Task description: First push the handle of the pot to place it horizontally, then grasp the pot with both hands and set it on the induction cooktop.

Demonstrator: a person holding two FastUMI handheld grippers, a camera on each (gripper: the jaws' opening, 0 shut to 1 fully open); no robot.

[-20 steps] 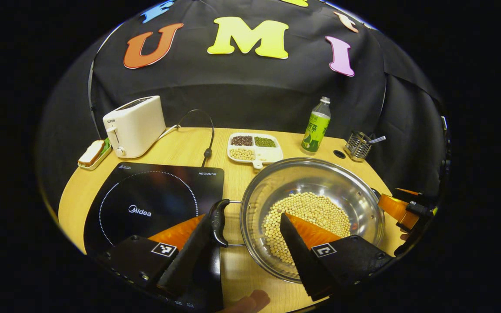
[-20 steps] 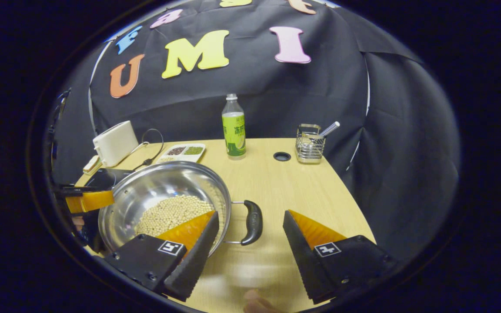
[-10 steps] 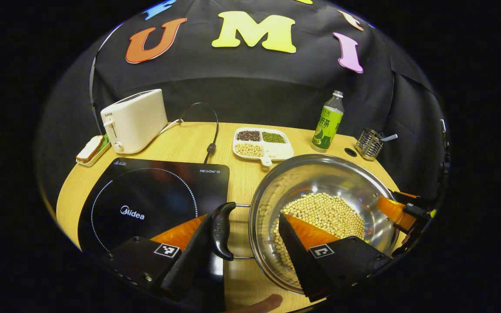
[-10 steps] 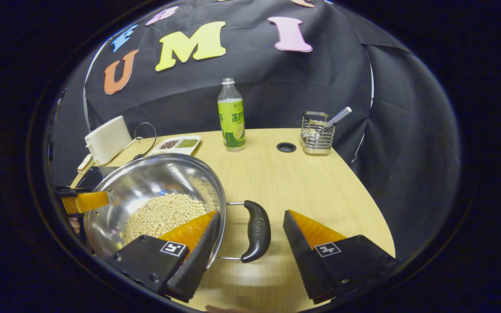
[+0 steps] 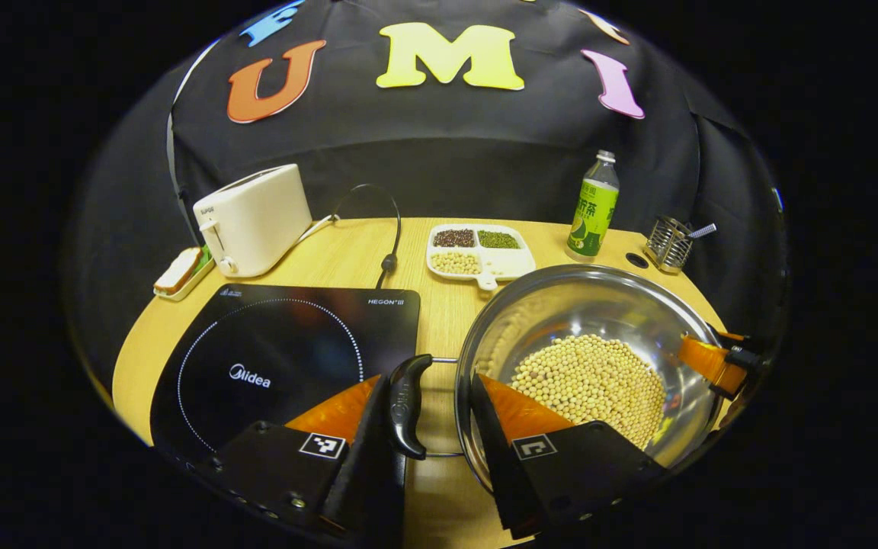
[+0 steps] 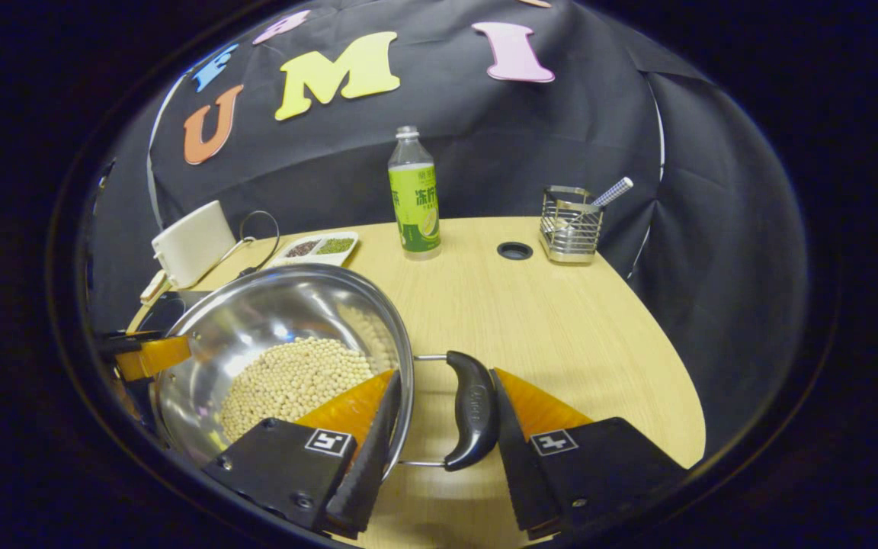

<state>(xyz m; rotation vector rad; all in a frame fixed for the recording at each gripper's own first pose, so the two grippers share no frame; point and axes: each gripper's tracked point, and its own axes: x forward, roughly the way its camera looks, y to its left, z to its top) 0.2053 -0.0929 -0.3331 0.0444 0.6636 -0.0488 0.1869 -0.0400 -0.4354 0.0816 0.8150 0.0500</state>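
Observation:
A steel pot (image 5: 584, 305) holding soybeans (image 5: 591, 381) stands on the wooden table just right of the black induction cooktop (image 5: 279, 358). My left gripper (image 5: 430, 381) straddles its near black handle (image 5: 406, 404): one finger lies against the handle's outer side, the other inside the pot wall. In the right gripper view the pot (image 6: 271, 313) is at lower left, and my right gripper (image 6: 445, 375) clamps the opposite handle (image 6: 473, 412) and the rim the same way. Both handles lie level. Each gripper also shows across the pot from the other.
Along the back stand a white toaster (image 5: 252, 221), a small dish with bread (image 5: 180, 273), a divided dish of beans (image 5: 479, 252), a green bottle (image 5: 593, 207) and a wire holder (image 5: 668, 244). A black cable (image 5: 387, 259) runs behind the cooktop. The table (image 6: 561, 328) has a round hole (image 6: 514, 250).
Both grippers slid forward along the pot's sides and their fingers narrowed, from standing wide around each handle to pressing on handle and rim. The pot has stayed beside the cooktop.

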